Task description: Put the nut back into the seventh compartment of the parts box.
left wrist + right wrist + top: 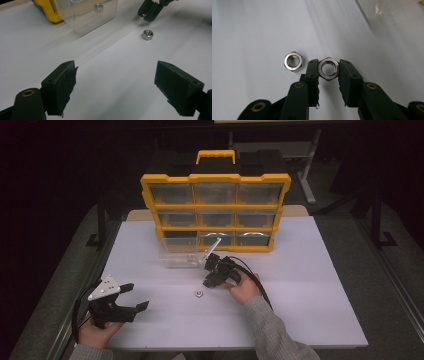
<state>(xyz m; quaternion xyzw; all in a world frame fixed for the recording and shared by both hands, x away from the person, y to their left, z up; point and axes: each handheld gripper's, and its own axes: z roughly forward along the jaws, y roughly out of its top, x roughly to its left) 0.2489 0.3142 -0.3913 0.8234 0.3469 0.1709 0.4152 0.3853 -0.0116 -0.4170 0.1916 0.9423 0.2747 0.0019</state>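
Observation:
My right gripper is shut on a steel hex nut, with a pad pressed on each side just above the white table. A second hex nut lies flat on the table just left of those jaws. In the high view the right gripper points down at mid-table, with the loose nut just in front of it. My left gripper rests at the near left with its jaws wide open and nothing between them. From the left gripper view the loose nut lies far ahead.
A yellow organizer with clear drawers stands upright at the back of the table. One clear drawer sits pulled out on the table before it, with a nut inside. The white tabletop extends to the right.

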